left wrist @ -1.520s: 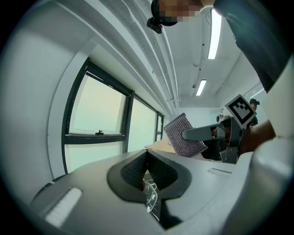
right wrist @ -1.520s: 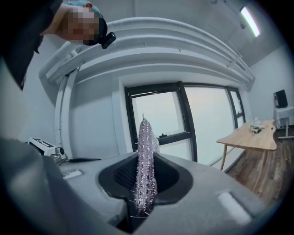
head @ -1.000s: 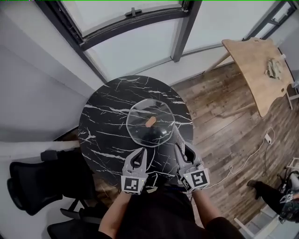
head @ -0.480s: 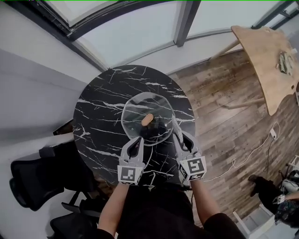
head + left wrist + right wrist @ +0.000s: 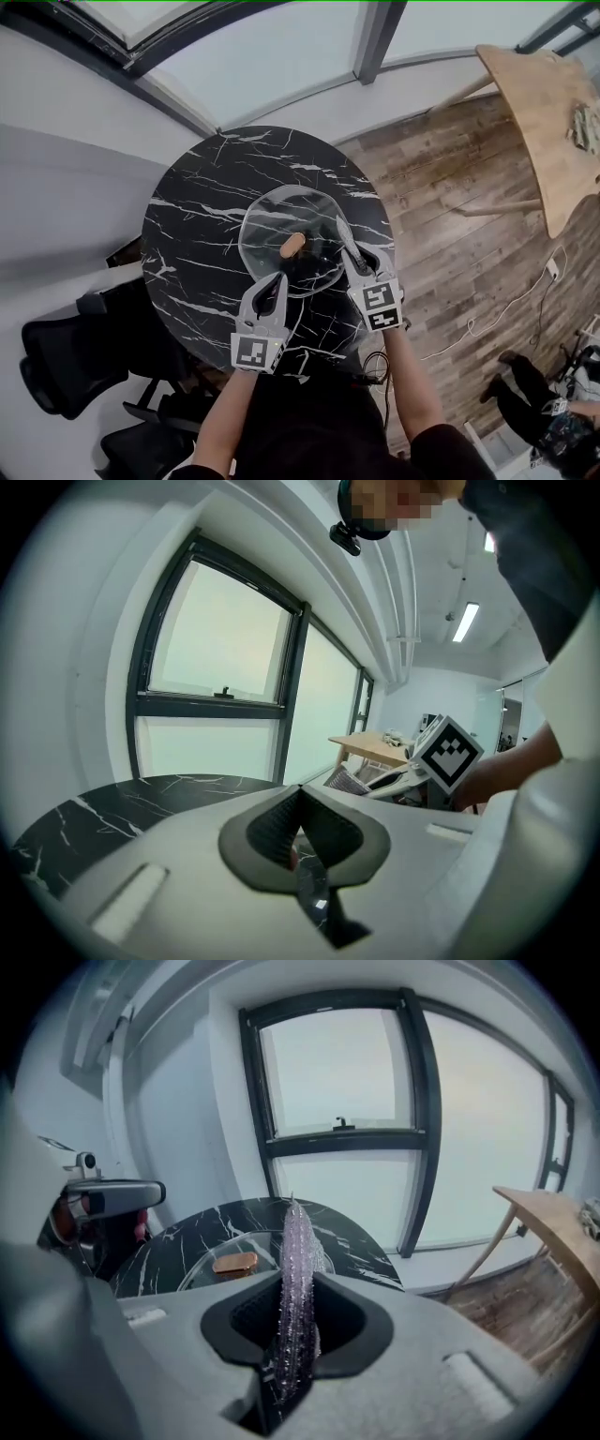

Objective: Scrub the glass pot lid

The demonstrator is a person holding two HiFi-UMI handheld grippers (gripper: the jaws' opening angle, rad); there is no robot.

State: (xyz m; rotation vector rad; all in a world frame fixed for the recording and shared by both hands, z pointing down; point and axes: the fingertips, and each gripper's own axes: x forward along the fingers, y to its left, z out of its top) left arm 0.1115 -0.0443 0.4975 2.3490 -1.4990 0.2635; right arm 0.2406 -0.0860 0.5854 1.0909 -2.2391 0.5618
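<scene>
1. Now, left gripper (image 5: 273, 281): jaws pinched shut on the near rim of the glass pot lid (image 5: 281, 220).
2. Right gripper (image 5: 345, 234): clamps a clear spiky scrubber (image 5: 295, 1269); has advanced over the lid's right edge.
3. Lid lies flat on the marble table (image 5: 197, 225).

The left gripper's (image 5: 298, 799) jaws meet at their tips over the black marble table (image 5: 103, 808). Just right sits the right gripper (image 5: 349, 782) with its marker cube (image 5: 448, 752), and tall windows (image 5: 220, 639) stand behind.

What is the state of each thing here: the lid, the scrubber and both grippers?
Lid: on the table, knob up, near rim gripped.
Scrubber: clamped between jaws, sticking out over the lid.
Left gripper: shut on the lid's rim.
Right gripper: shut on the scrubber.
</scene>
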